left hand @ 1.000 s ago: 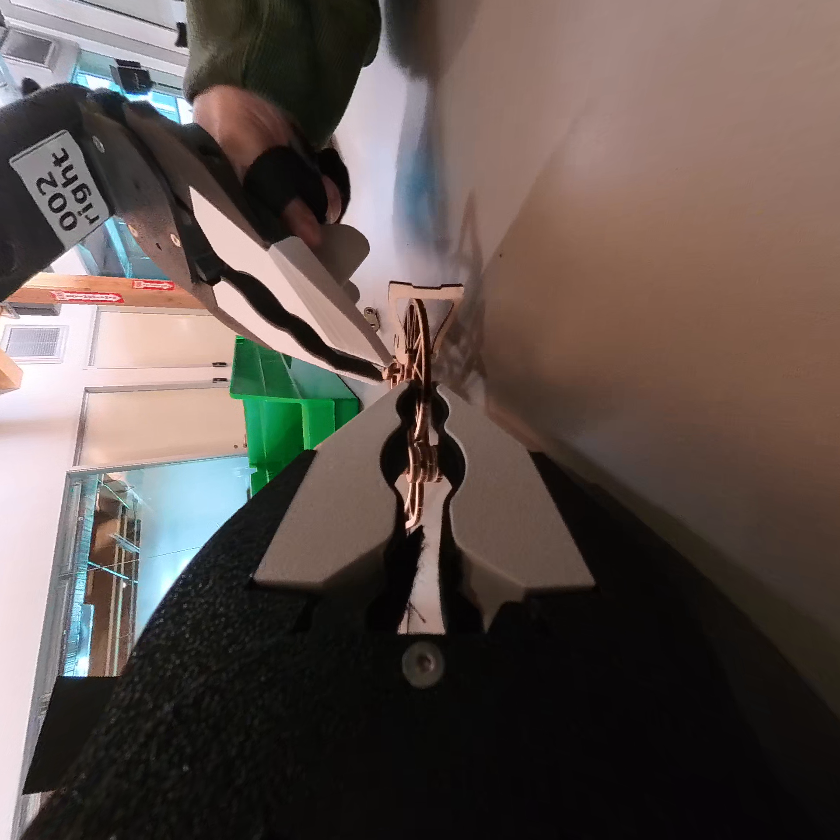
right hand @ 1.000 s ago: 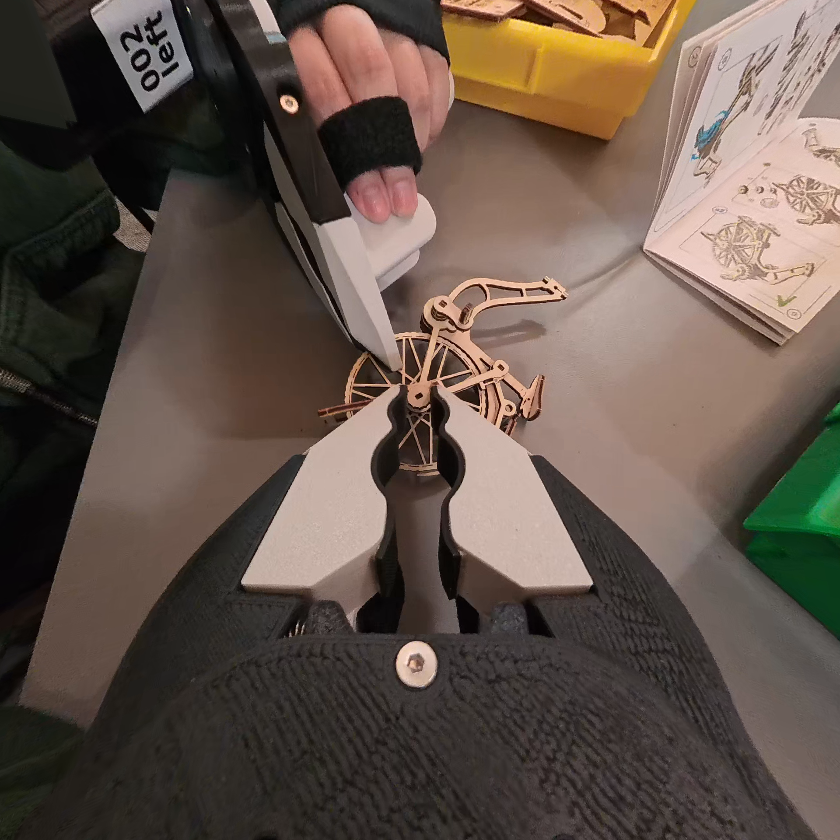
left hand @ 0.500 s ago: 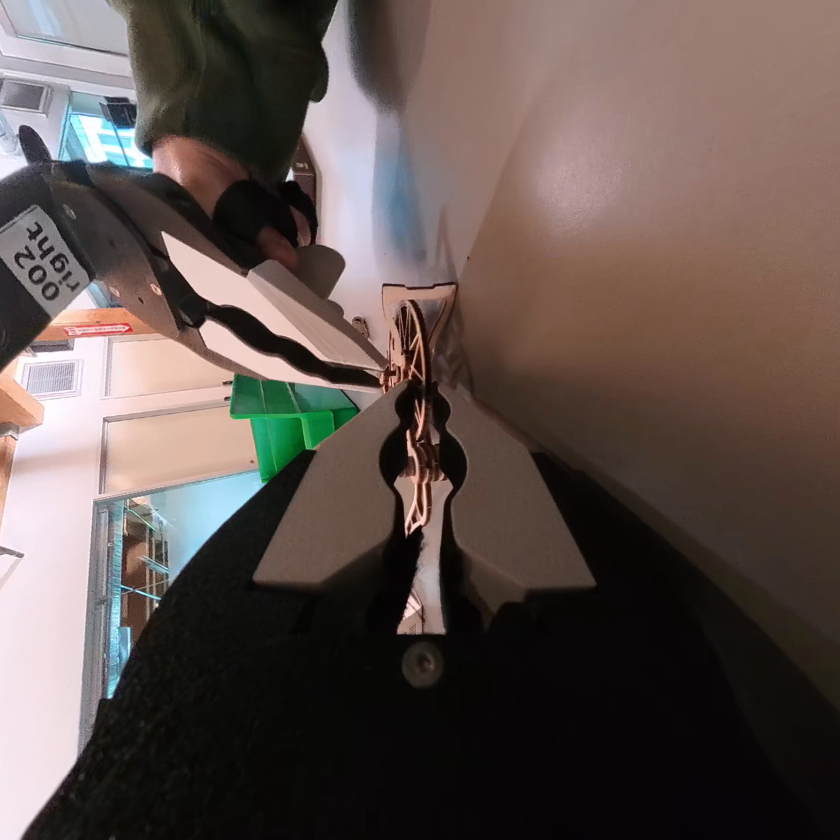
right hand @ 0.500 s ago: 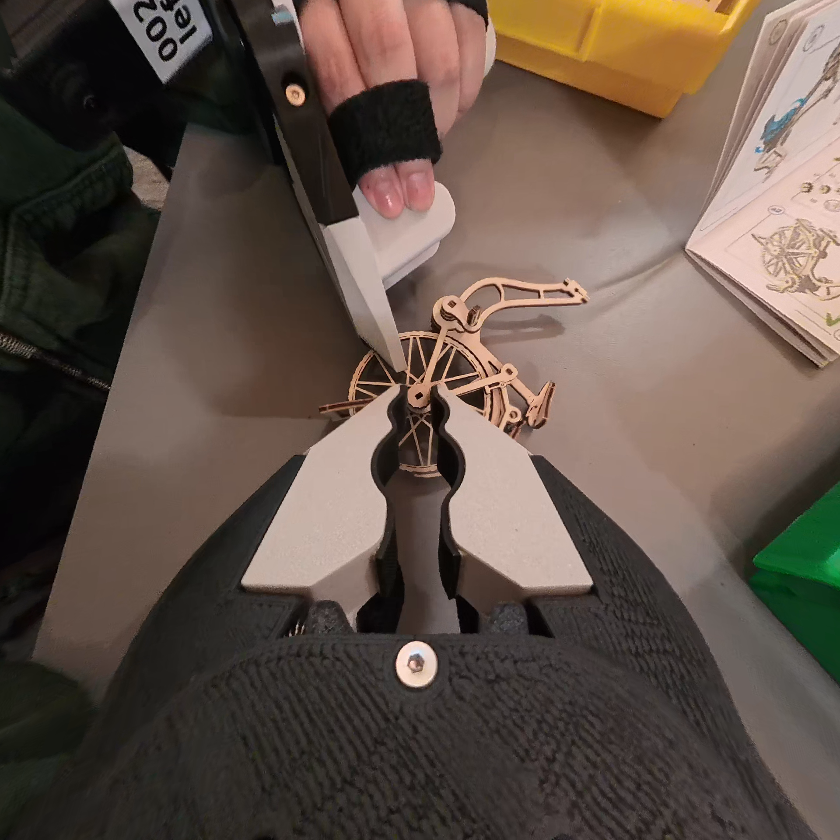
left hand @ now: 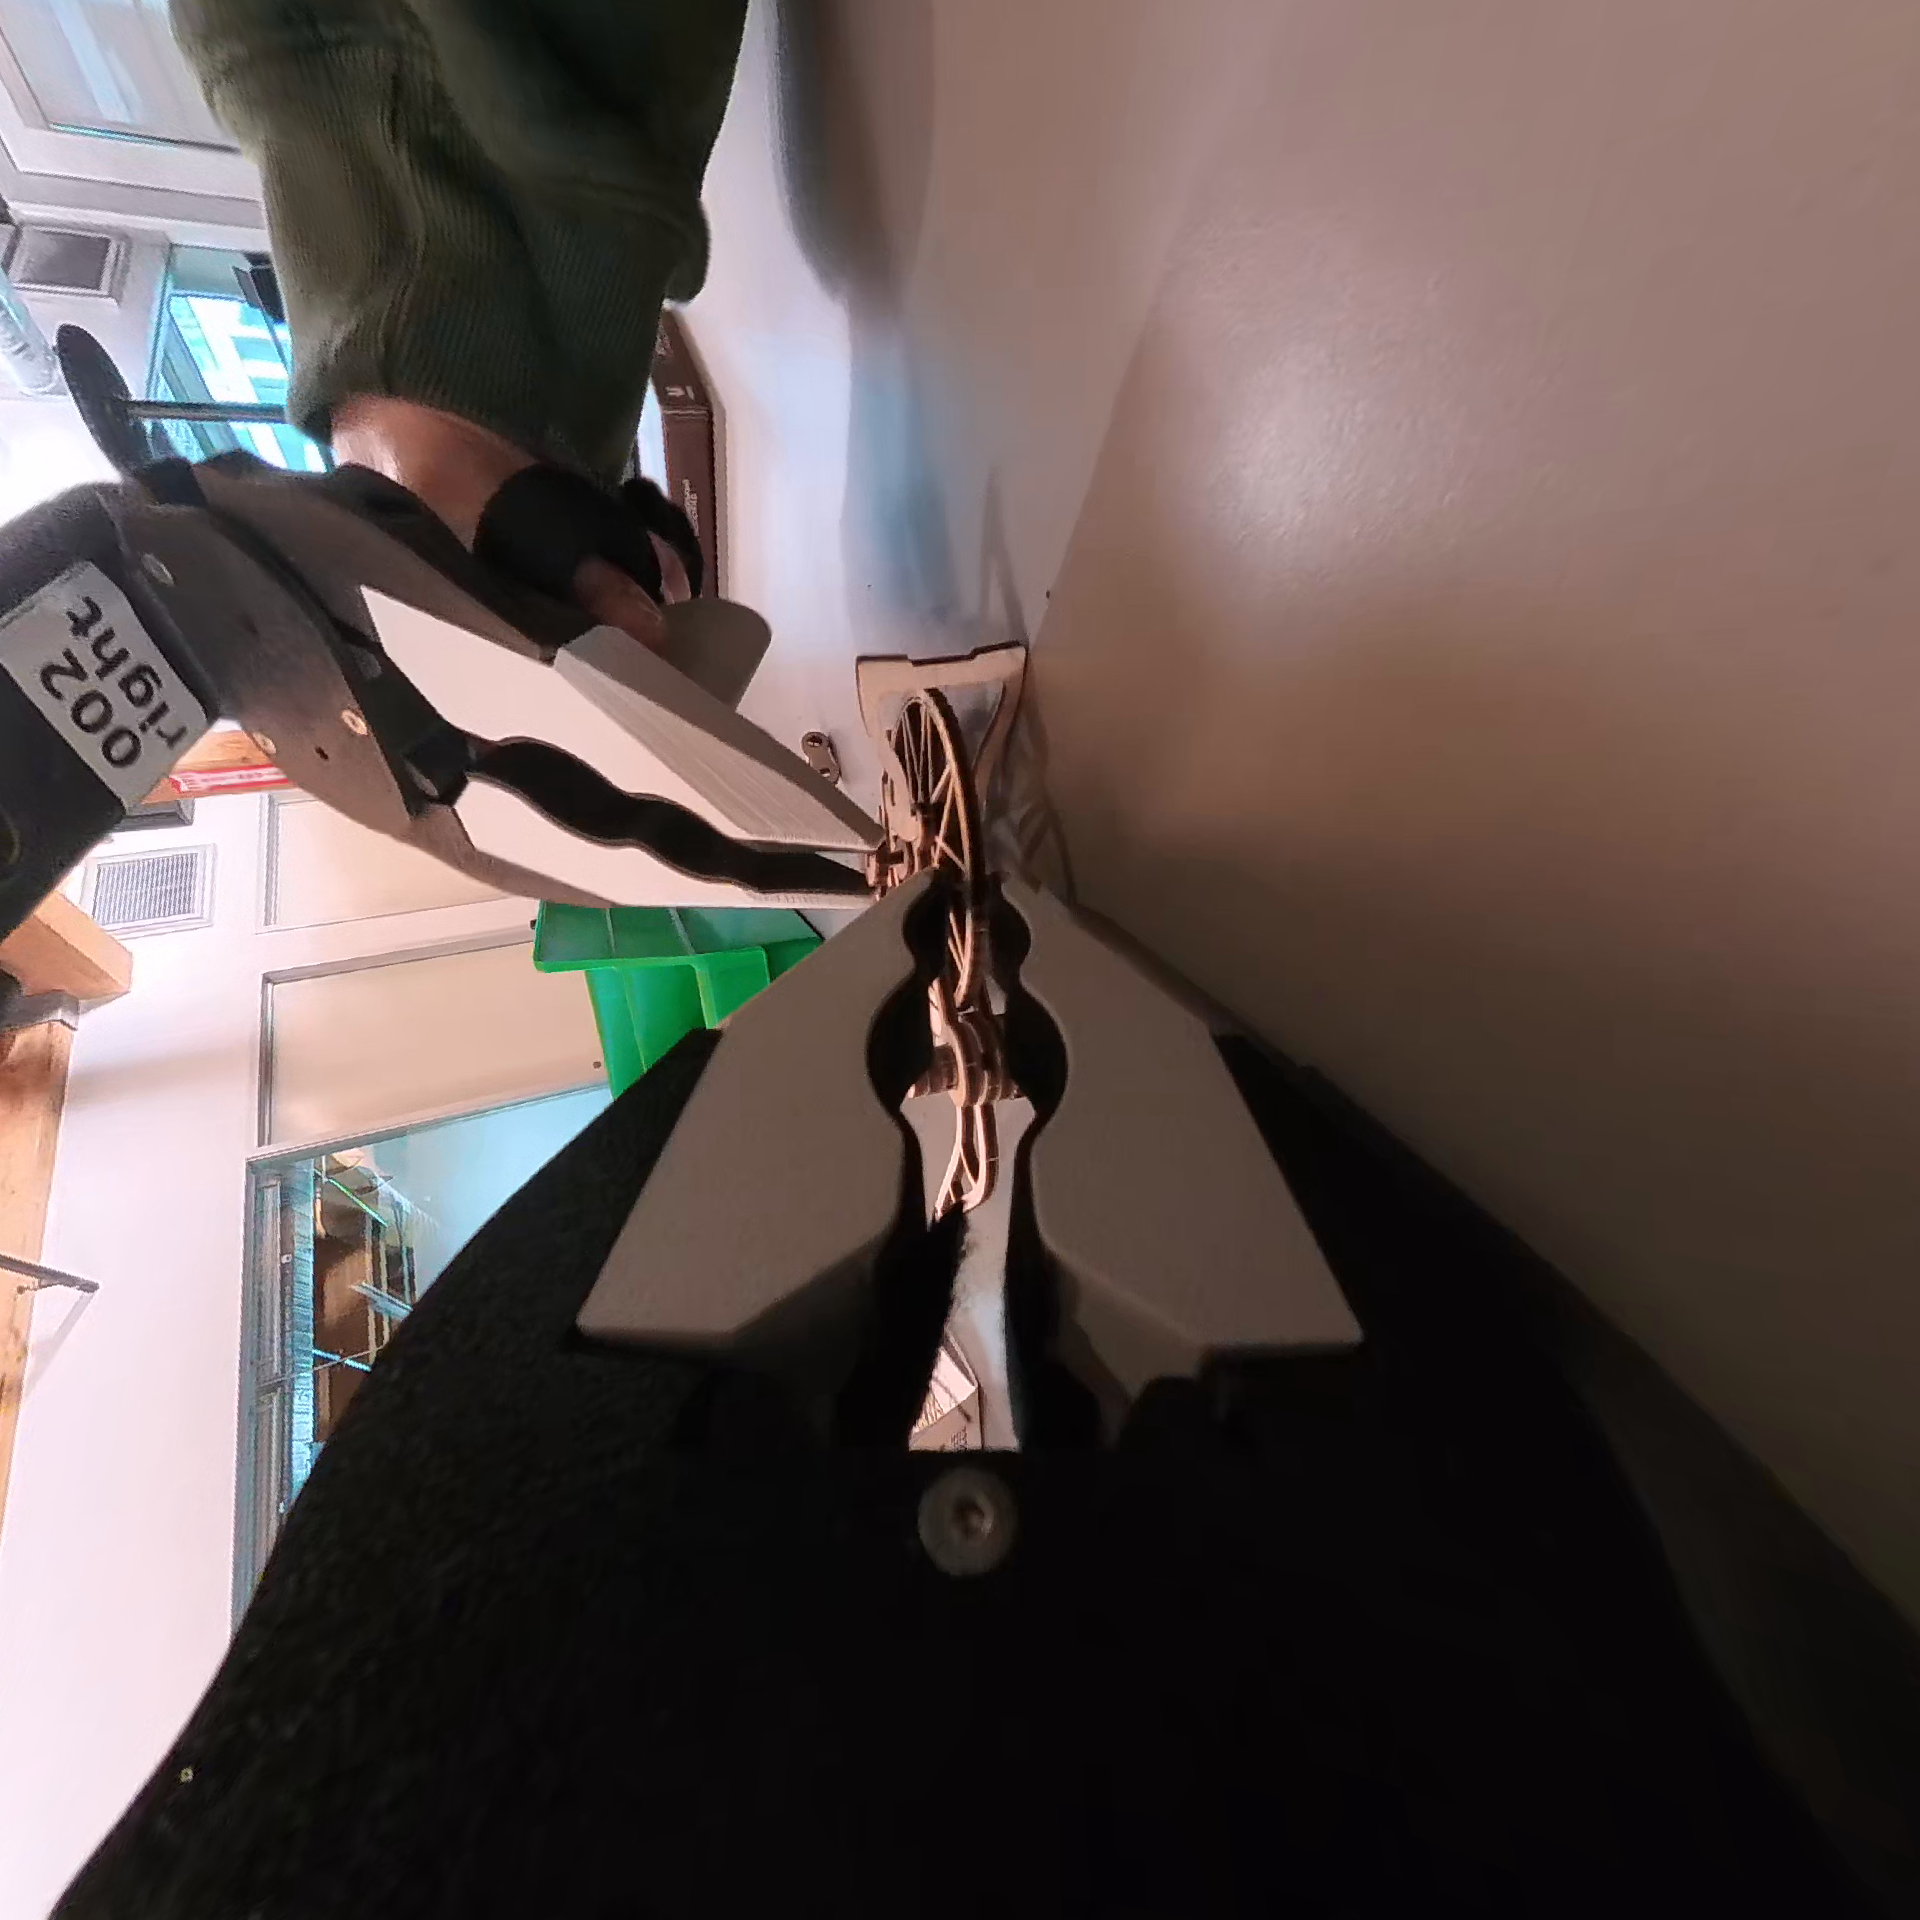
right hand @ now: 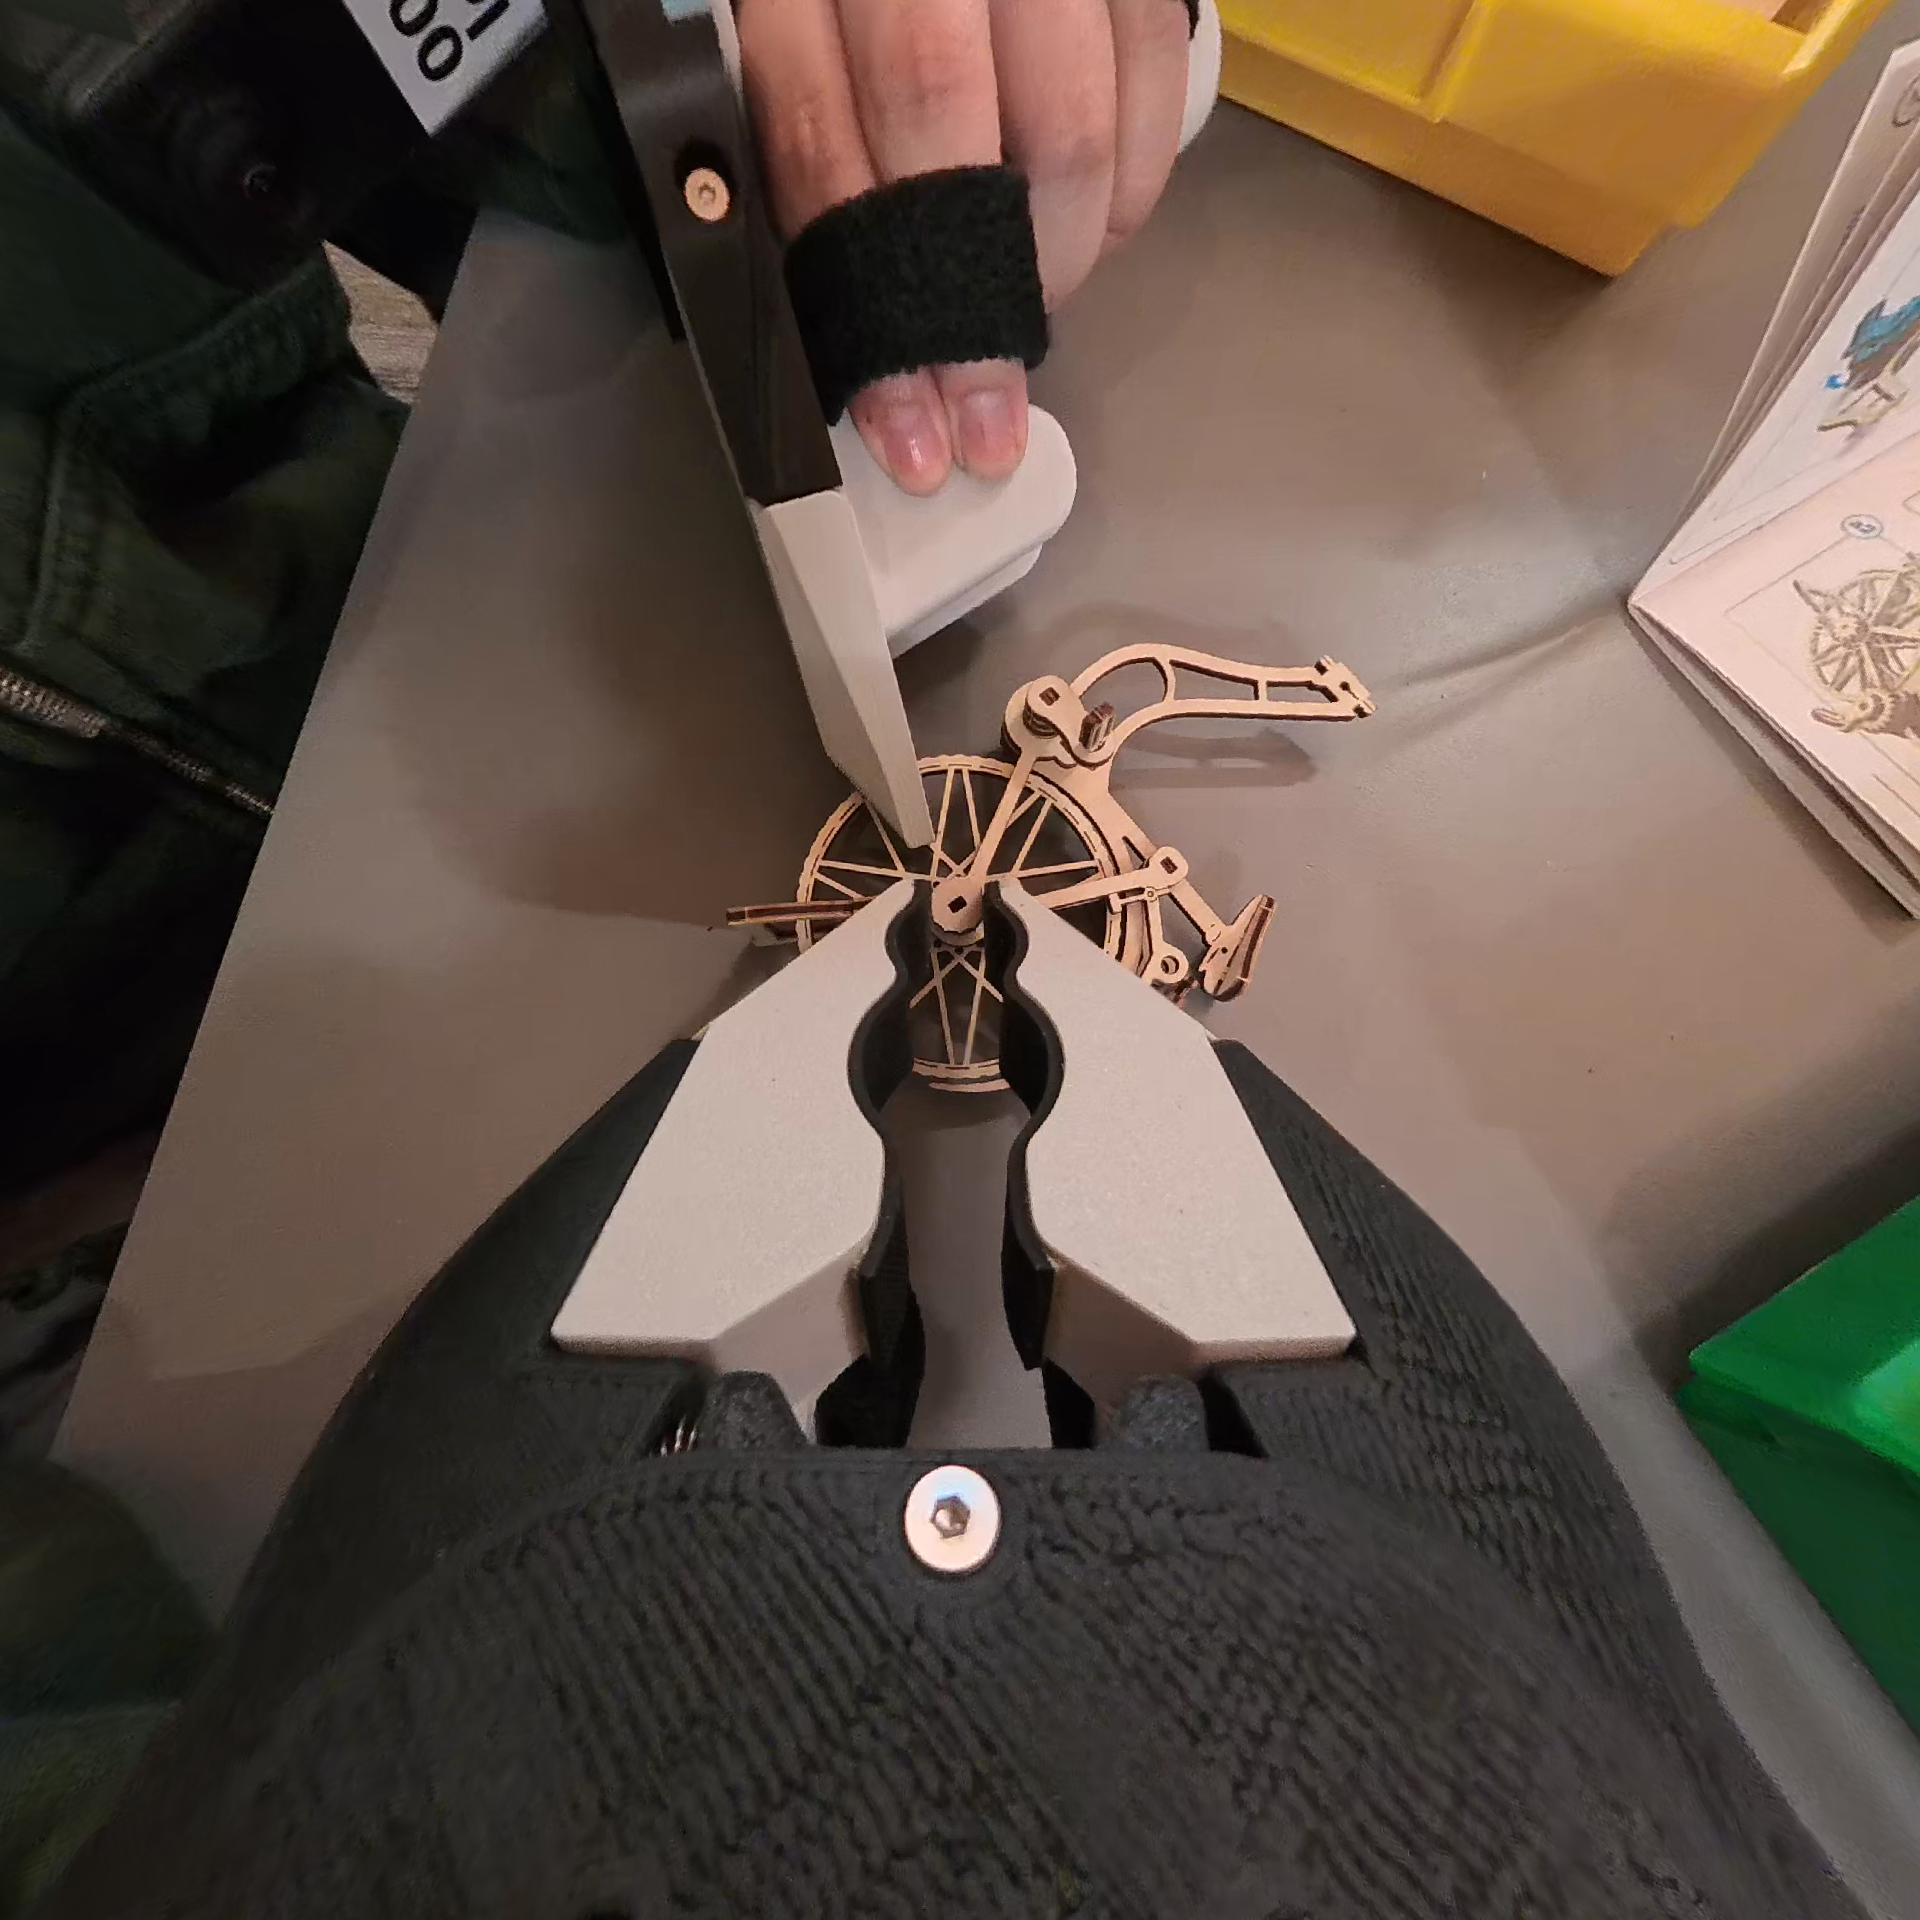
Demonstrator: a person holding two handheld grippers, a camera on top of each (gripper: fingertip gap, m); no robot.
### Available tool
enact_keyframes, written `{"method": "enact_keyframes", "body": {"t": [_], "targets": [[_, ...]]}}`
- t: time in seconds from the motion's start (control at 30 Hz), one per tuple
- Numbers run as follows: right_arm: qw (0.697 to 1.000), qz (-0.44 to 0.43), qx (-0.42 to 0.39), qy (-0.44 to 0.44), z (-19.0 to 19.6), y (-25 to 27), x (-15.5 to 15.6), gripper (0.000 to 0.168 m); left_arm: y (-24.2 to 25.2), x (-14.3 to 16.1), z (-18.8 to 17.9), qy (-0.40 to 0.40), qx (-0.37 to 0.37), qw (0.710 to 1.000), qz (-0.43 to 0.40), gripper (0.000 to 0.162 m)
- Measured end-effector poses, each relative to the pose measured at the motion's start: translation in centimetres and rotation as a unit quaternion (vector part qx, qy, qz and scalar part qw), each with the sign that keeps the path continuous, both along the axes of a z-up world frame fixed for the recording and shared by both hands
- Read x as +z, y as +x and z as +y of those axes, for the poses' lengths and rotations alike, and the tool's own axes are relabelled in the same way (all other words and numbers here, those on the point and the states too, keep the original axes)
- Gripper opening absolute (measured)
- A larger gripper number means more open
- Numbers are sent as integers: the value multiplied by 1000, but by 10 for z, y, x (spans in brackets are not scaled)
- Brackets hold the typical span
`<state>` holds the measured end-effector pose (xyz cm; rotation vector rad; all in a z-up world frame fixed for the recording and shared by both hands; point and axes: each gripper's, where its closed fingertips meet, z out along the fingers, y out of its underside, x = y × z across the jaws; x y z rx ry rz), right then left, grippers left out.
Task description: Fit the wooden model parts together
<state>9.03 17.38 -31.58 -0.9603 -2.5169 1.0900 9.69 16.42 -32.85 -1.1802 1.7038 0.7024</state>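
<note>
I had the wooden model (right hand: 997, 862), a spoked wheel with a fork and curved arm pinned to it, held just above the grey table (right hand: 1403, 1091), near its front left corner. The left gripper (left hand: 961, 914) was closed narrow on the wheel's rim, edge-on between its fingers. The right gripper (right hand: 961, 909) was pinched on the small round hub piece (right hand: 954, 906) at the wheel's centre, its fingertips nearly touching around it.

Over the last second both grippers had kept their holds, and the model had not shifted between them. What changed was the framing: the yellow bin (right hand: 1507, 135) beyond the model and the booklet (right hand: 1808, 644) to the model's right had slid toward the edges of the right wrist view, and the model sat closer to that camera. I judged that I had brought the pair nearer and pressed in, not re-gripped.

For the task, that suggested the hub piece was being seated on the axle with the left gripper bracing the wheel. I could not tell whether it was fully home. The green bin (right hand: 1829, 1455) lay to the model's near right, untouched.
</note>
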Motion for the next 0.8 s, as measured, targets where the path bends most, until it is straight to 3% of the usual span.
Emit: {"method": "enact_keyframes", "body": {"t": [0.4, 0.8], "targets": [[991, -20, 134, -8, -3, 0, -2, 8, 0, -2, 0, -6, -3, 1000, -9, 4], [990, 11, 131, -59, -2, 1, -1, 8, -1, -3, 1, -15, -1, 1000, -25, 4]]}}
